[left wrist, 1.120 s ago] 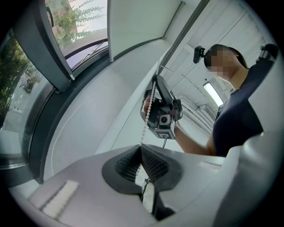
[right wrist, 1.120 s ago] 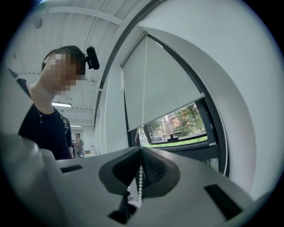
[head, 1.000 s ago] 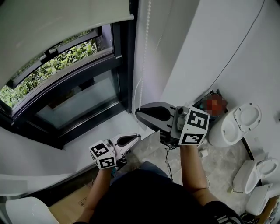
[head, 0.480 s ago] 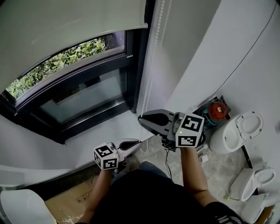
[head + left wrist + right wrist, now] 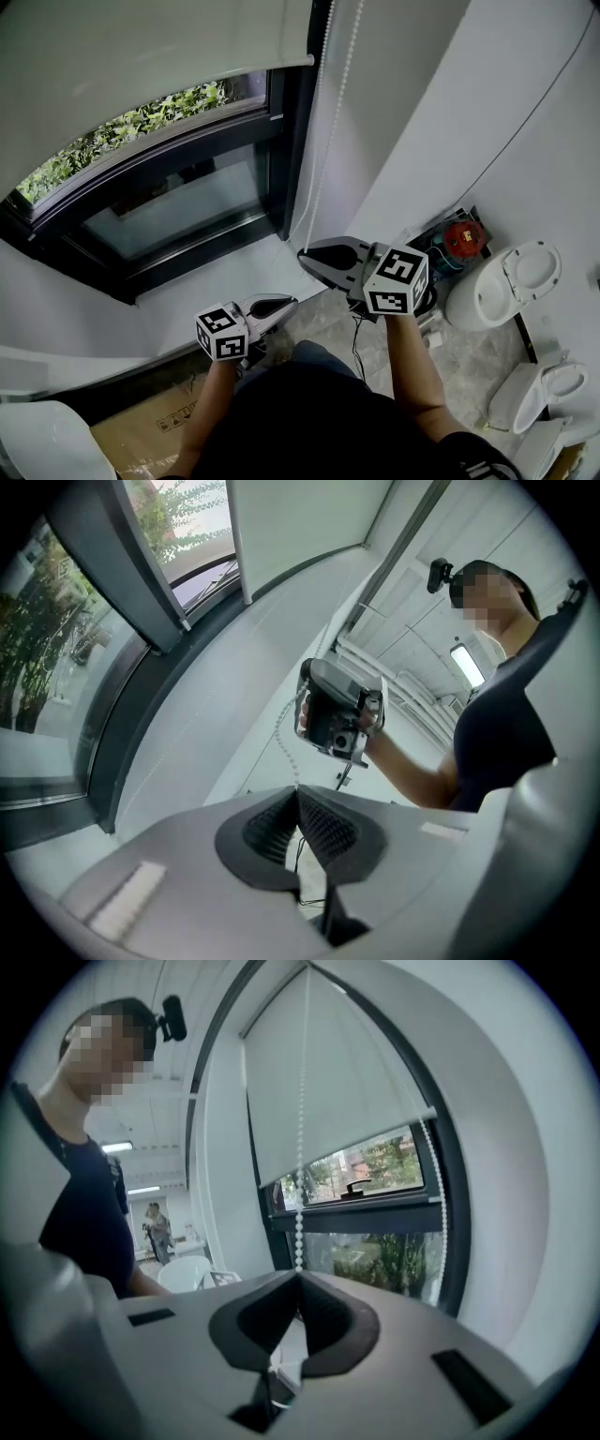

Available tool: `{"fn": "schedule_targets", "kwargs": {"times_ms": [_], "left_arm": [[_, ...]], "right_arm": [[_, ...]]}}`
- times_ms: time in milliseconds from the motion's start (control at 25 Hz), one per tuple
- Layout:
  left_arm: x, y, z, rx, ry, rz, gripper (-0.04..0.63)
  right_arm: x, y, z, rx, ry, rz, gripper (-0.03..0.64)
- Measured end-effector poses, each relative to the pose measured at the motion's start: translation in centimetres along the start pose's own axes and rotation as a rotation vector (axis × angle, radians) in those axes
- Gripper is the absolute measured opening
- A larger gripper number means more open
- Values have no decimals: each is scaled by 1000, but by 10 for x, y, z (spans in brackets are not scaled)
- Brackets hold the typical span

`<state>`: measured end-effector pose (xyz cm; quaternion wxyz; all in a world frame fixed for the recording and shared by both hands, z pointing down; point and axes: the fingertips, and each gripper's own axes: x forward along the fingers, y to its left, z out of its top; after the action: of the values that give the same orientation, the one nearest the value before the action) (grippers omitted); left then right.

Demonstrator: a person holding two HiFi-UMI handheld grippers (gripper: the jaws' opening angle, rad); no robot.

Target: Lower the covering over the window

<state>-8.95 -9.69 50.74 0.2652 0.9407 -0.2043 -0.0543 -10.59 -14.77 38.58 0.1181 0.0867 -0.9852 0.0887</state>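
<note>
Downward, bare glass (image 5: 178,211) below blind hem (image 5: 234,73).

Free air before the window frame (image 5: 284,141), below the blind (image 5: 141,56); bead chain (image 5: 300,1147) and white wall (image 5: 422,112) just beside.

The blind (image 5: 141,66) looked like matt off-white cloth, smooth and unwrinkled. The chain (image 5: 301,1147) was a string of small white beads, plastic by the look and faintly shiny. The window frame (image 5: 286,141) was dark with a satin finish, probably metal; its glass (image 5: 178,202) was glossy and reflective. The wall (image 5: 412,94) was matt white. The left claw (image 5: 292,302) and the right claw (image 5: 302,255) had smooth matt grey plastic shells, with dark ribbed rubbery pads (image 5: 323,829). On the right, the toilets (image 5: 511,272) were glossy white ceramic and the floor (image 5: 469,356) was pale mottled stone or tile. The near-left box (image 5: 141,436) was plain brown cardboard.
</note>
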Motion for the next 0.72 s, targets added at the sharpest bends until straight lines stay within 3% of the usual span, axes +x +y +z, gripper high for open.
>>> {"fn": "schedule_targets", "kwargs": {"times_ms": [240,400,720], "left_arm": [[7,-4,0,4,4,-2,12],[16,-6,-4,7,16,-3,14],[34,-13,0,11,16,33,14]], "right_arm": [[-2,-4,-6,26,-10,-5,12],[-1,-5,-27,-9,63,-18,12],[-17,-11,-35,31,52,16,14]]}}
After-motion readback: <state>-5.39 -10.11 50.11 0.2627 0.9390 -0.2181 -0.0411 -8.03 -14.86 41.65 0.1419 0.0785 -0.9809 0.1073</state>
